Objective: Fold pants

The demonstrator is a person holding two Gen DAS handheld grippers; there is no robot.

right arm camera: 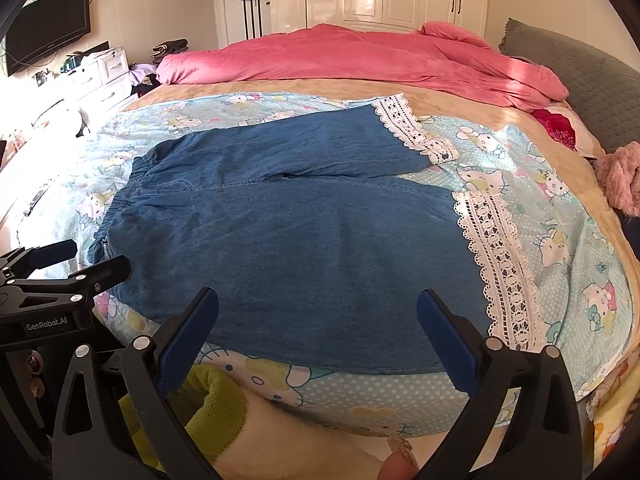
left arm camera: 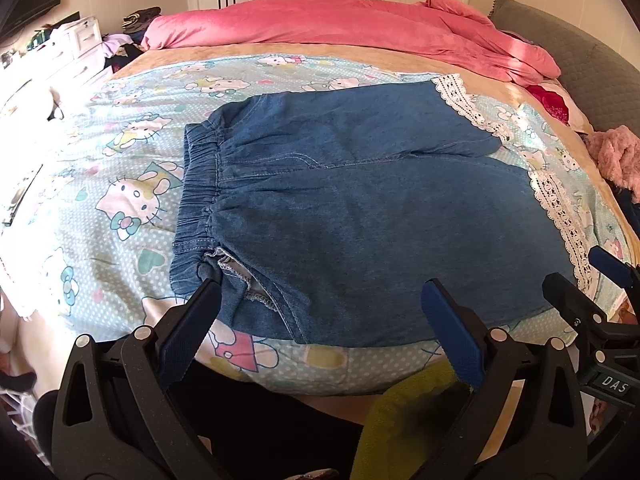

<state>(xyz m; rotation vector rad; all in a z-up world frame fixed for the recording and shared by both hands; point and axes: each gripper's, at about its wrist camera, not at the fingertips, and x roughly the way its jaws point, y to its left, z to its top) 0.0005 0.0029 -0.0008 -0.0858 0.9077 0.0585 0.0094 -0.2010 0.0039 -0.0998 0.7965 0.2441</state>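
Pants [left arm camera: 360, 216]: blue denim, spread flat on the bed, waistband to the left, both legs running right; unfolded as yet.
Left gripper [left arm camera: 320, 304]: jaws wide apart and holding nothing; it hovers at the near edge of the pants, its left finger [left arm camera: 192, 320] just beside the near waistband corner, where the fabric is bunched and a pale lining shows. Whether that finger touches the cloth cannot be told.
Right gripper [right arm camera: 318, 312]: jaws likewise spread wide, empty, over the near edge of the near leg, toward the hem end; not seen touching the fabric.
Why held so: the two grippers stand side by side along the near edge, one near the waist and one near the hem, which looks like a setup for pinching that edge at two points and carrying the near leg over the far one.
Waistband [left arm camera: 200, 196]: elastic, gathered, at the left end.
Lace hems [right arm camera: 500, 264]: white trim on both legs at the right; the far leg's hem lies further back, with a gap of sheet showing between the legs.
Cartoon-cat sheet [left arm camera: 120, 200]: pale blue, under the pants, giving a flat surface for folding.
Pink duvet [left arm camera: 340, 24]: pushed to the far side of the bed, well apart from the pants.
Person: a fingertip [right arm camera: 400, 460] shows at the bottom of the right wrist view.
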